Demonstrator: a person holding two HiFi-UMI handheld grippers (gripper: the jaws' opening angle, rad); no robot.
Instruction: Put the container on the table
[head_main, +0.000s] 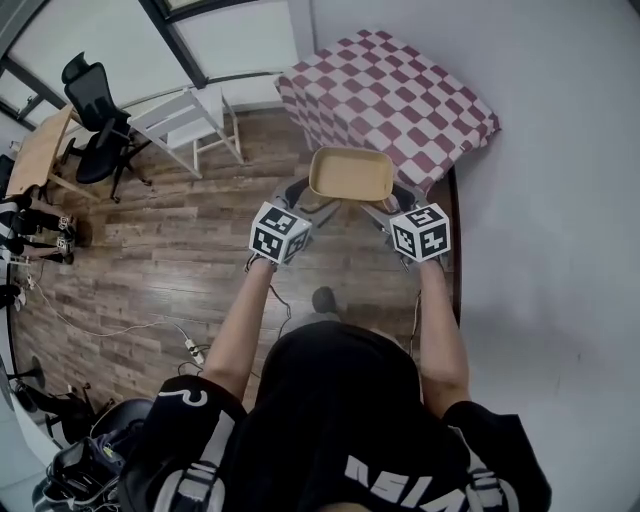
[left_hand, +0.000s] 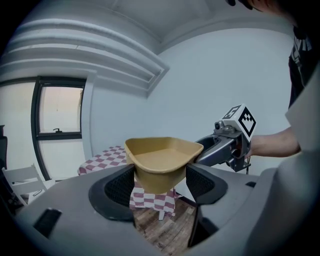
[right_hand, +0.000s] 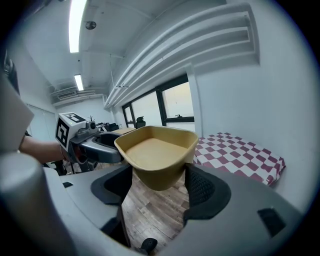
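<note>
Tan, open-topped container (head_main: 351, 174) held in the air between both tools, just short of the counter's (head_main: 400, 85) near edge. It is not resting on the counter. Wooden floor (head_main: 180, 250) shows beneath it in both gripper views.

Left tool (left_hand: 161, 184): jaws closed narrow against the container's lower walls, one pad on each side, at the end farther from the wall beside the counter. Right tool (right_hand: 159, 182): same grip on the opposite end, pads pressed to the walls. Each tool shows in the other's view, across the container.

Container sits level, rim up. Its inside looks bare.

Counter is covered with a red-and-white checked cloth and stands against the pale wall; its top shows only the cloth.

Out from the counter, away from the wall: a white chair (head_main: 190, 120), then a black office chair (head_main: 95, 100) at a wooden desk (head_main: 40, 150). A cable and power strip (head_main: 193, 350) lie on the floor, well apart from the counter.
</note>
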